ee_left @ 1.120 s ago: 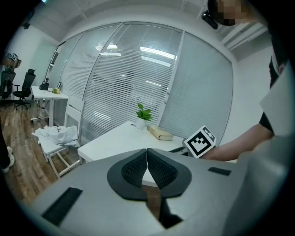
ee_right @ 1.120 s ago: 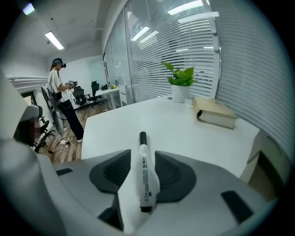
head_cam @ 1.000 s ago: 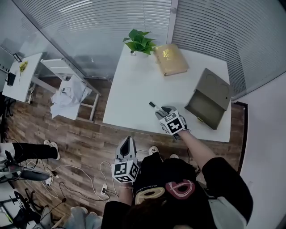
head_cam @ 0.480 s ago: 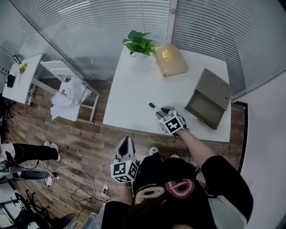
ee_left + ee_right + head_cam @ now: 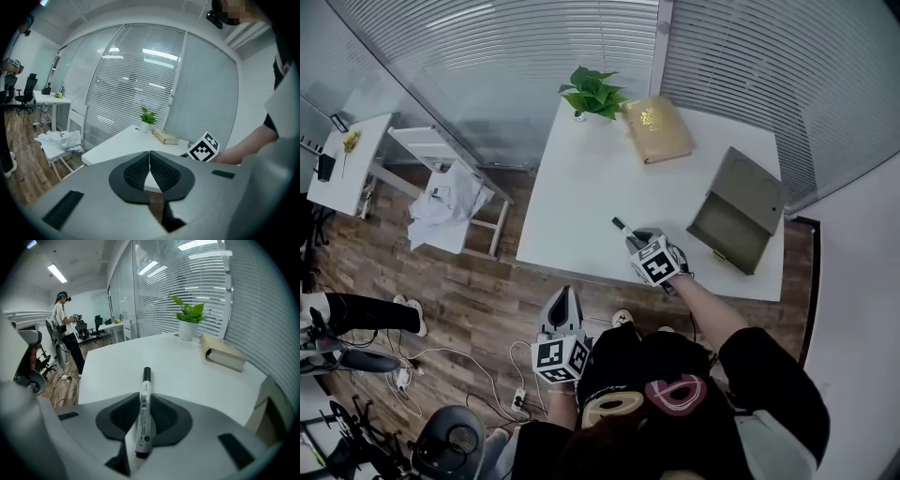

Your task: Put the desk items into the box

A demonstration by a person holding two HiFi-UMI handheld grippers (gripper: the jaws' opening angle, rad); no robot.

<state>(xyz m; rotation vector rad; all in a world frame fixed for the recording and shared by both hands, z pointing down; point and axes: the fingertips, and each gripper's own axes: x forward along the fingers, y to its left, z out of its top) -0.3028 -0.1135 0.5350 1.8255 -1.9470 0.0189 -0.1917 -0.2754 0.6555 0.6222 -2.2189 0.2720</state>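
Near desk (image 5: 581, 187) front edge, right gripper (image 5: 144, 409) jaws just closed onto marker (image 5: 145, 394); left gripper (image 5: 149, 155) clenched off desk

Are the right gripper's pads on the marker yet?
Touching. The right gripper view shows the marker between the jaws of the right gripper, which have just been closing. Both pads sit against its barrel with no gap.

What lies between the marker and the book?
Nothing: only bare desk runs from the marker to the book, as the right gripper view shows; the head view agrees.
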